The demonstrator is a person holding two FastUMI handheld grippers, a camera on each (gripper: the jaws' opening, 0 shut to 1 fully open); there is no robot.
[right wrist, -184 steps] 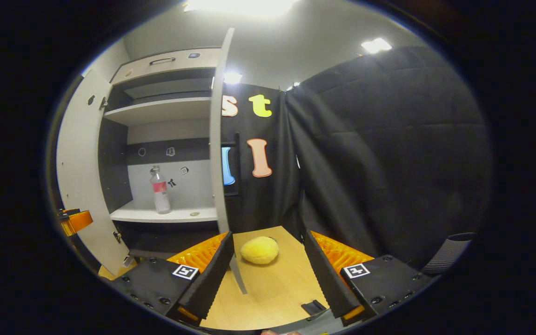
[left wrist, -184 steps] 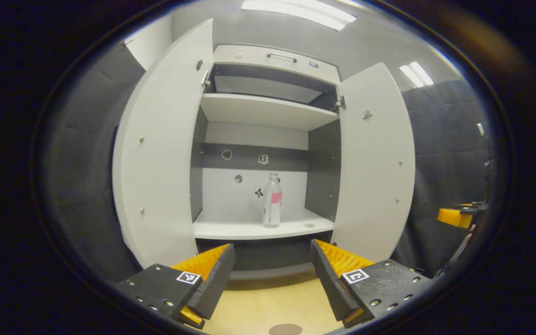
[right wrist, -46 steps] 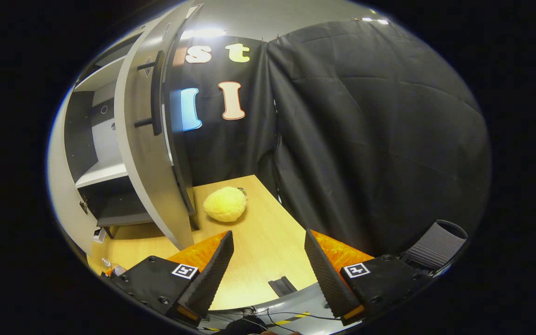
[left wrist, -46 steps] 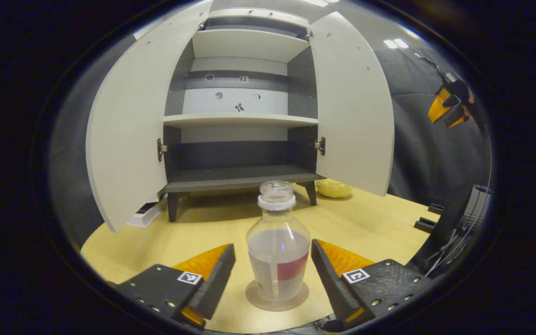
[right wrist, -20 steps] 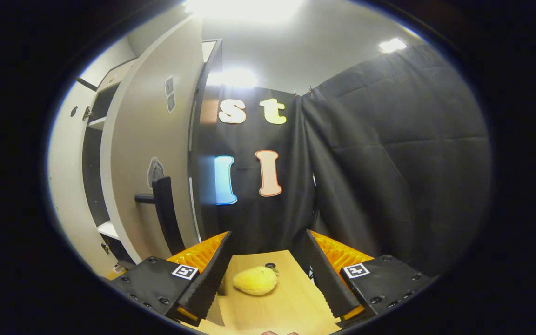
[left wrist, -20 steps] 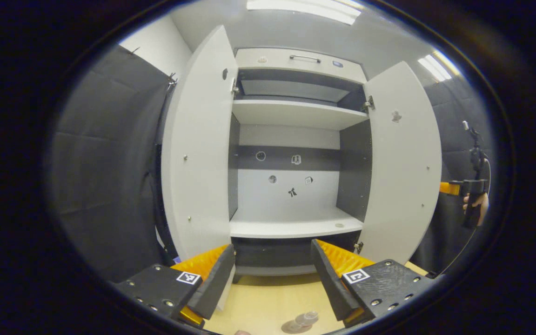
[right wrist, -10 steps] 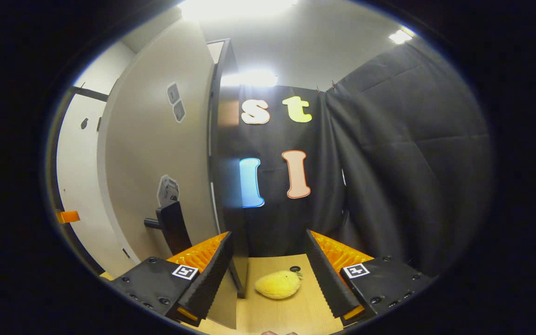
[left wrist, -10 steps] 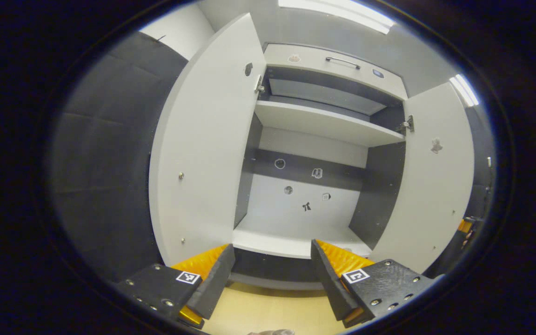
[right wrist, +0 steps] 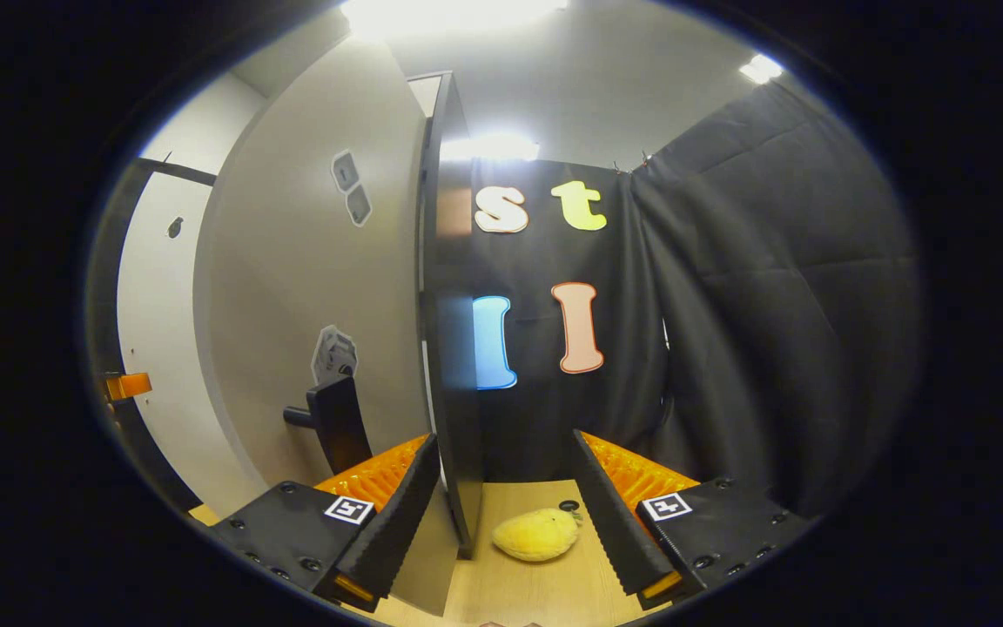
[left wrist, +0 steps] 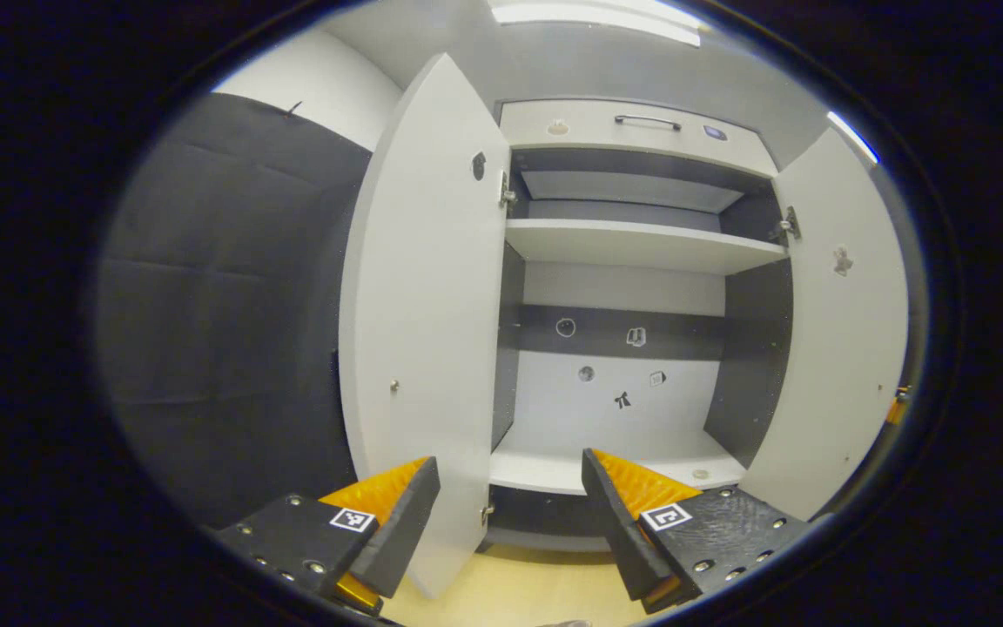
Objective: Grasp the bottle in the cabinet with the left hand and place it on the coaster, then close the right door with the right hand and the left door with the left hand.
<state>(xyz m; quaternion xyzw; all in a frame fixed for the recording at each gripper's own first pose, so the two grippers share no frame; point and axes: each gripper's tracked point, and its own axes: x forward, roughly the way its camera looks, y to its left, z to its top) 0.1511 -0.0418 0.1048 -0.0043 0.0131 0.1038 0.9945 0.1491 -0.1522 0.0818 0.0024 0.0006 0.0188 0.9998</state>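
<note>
Doors of the tall pale-grey wooden cabinet (left wrist: 632, 131) are both seen open, but the right pale-grey door (right wrist: 310, 287) has been swung inward compared with half a second ago: in the right gripper view its dark outer edge now lies between the fingers of the right gripper (right wrist: 501, 505), where before it stood just off the left finger. The right gripper's fingers are held apart, clamped on nothing; the door's black bar handle (right wrist: 336, 422) is seen just left of them. Closing of the right door is judged to be under way, though contact with the door cannot be confirmed.

In the left gripper view, the left gripper (left wrist: 506, 514) is held with fingers apart and empty, facing the cabinet. The left pale-grey door (left wrist: 423, 331) is seen nearly edge-on, closer to the frame's centre than a moment ago; its closing is judged not yet begun.

Cabinet contents: the white lower shelf (left wrist: 545, 466) carries no bottle; only a small round mark near its right end is made out. The upper shelf (left wrist: 641, 244) is also bare. Small stickers are noted on the cabinet's back wall.

The bottle is not made out in the present views; a second ago it stood on the coaster in front of the cabinet, so placement is judged done.

A yellow plush toy (right wrist: 536, 533) lies on the light wooden table (right wrist: 545, 592), right of the cabinet.
</note>
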